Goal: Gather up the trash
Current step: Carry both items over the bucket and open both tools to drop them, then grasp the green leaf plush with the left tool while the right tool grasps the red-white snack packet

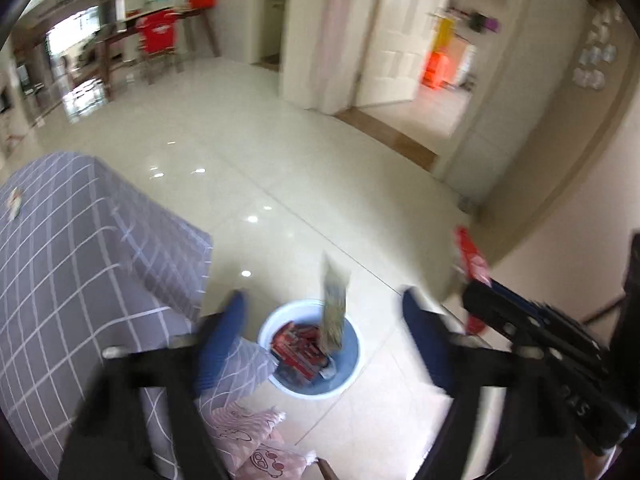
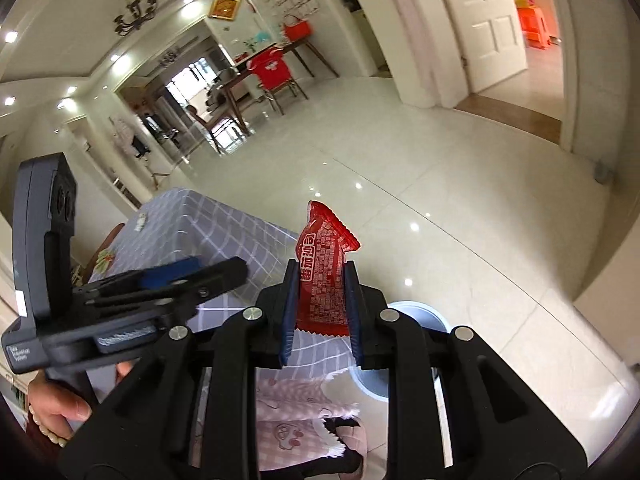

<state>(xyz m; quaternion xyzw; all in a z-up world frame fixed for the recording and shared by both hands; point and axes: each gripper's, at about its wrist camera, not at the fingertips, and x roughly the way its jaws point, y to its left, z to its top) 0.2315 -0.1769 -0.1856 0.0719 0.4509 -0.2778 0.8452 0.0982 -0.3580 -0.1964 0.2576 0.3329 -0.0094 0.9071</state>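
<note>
- While the red wrapper (image 2: pixel 322 276) stands upright, pinched between the right hand-held gripper (image 2: pixel 320 312) pads, a patterned wrapper (image 1: pixel 334 312) hangs loose over the blue basin (image 1: pixel 352 364) on the floor.
- The left hand-held gripper (image 1: pixel 324 340) is spread wide, nothing between its fingers, tilted down above the basin.
- A hand (image 2: pixel 60 408) grips its handle beside the checked bedcover (image 1: pixel 72 264).

Red crinkle-edged plastic snack wrapper (image 2: pixel 322 276) at frame centre carried large white Chinese characters; its fine print was unreadable. Small white label text on the black gripper body (image 2: pixel 24 350), lower left, was too blurred.
</note>
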